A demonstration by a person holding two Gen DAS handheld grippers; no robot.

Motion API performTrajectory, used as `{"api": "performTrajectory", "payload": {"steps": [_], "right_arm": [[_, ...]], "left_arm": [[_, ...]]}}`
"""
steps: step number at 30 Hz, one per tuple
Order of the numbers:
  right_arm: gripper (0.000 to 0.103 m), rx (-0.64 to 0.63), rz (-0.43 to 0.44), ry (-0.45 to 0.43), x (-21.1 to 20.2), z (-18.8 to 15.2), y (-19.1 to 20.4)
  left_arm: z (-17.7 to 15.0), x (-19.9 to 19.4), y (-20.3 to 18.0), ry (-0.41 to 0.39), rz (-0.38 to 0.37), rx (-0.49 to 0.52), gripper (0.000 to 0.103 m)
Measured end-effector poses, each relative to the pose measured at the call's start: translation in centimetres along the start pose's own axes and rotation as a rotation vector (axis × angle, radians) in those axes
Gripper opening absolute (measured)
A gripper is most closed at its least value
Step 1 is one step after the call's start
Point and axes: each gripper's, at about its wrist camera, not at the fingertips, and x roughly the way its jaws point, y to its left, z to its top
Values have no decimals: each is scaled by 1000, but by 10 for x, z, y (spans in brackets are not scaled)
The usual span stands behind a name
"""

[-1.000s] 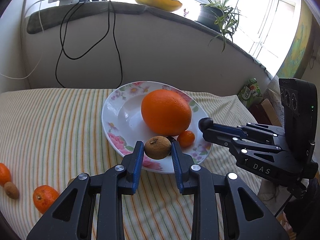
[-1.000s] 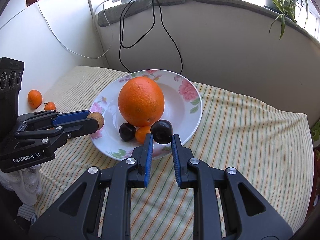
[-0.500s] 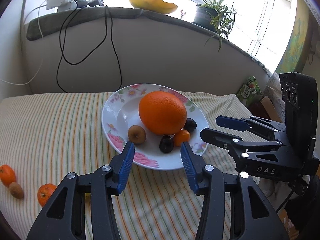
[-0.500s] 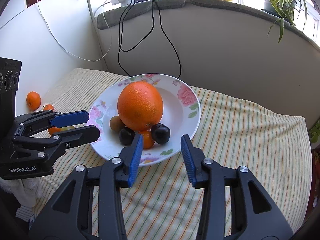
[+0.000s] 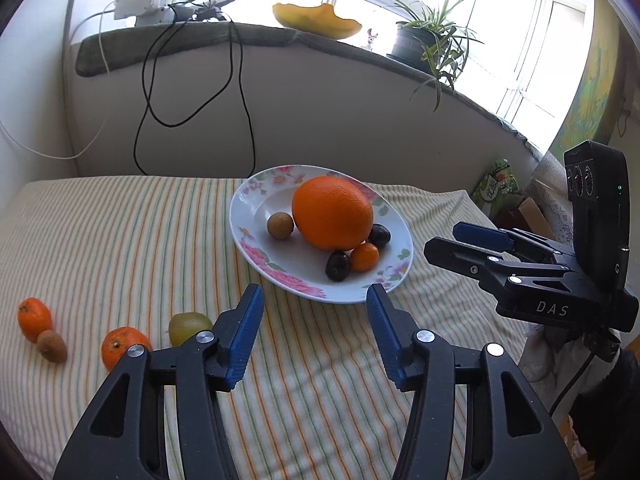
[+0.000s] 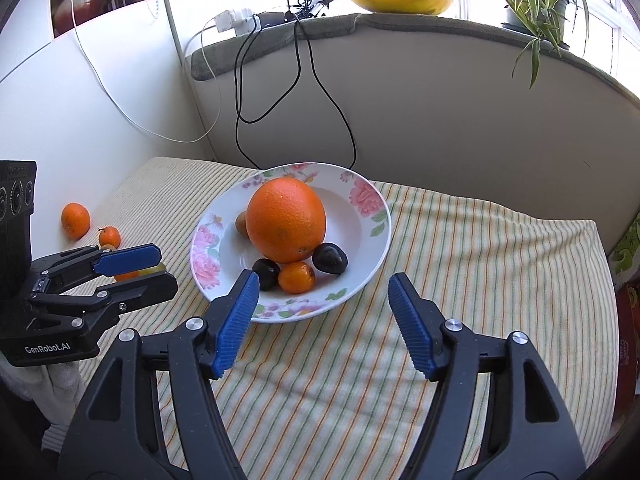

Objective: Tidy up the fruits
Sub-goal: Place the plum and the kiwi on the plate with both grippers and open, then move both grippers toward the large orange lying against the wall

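A floral plate (image 5: 256, 216) (image 6: 374, 248) on the striped cloth holds a big orange (image 5: 331, 212) (image 6: 285, 219), a brown kiwi-like fruit (image 5: 280, 225) (image 6: 241, 223), two dark plums (image 5: 338, 265) (image 5: 379, 235) (image 6: 329, 258) (image 6: 266, 273) and a small mandarin (image 5: 364, 257) (image 6: 296, 277). My left gripper (image 5: 315, 309) is open and empty in front of the plate. My right gripper (image 6: 323, 297) is open and empty at the plate's near rim.
Loose fruit lies on the cloth at the left: two mandarins (image 5: 34, 318) (image 5: 123, 347), a small brown fruit (image 5: 51, 345) and a green fruit (image 5: 188, 325). A wall with hanging cables (image 5: 236, 92) stands behind. A potted plant (image 5: 426, 46) sits on the sill.
Both grippers let go of their fruit, the left a brown fruit and the right a dark plum, leaving them on the plate. Both opened wide and drew back from the plate.
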Motion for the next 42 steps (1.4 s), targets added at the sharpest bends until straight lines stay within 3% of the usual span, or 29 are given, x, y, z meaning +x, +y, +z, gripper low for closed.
{"api": "performTrajectory", "payload": {"steps": [18,22,42], "right_arm": [[85,7,36,-44,-35,-6,28],[89,-2,41,-48,-40,-7,35],[90,-53,159,-26,-27,5,96]], "left_arm": [[-26,-52,19,-45,99,-33,80],[-35,-63,36,-49,129,-71,80],[-79,-126,111,-111,287,-196,80]]}}
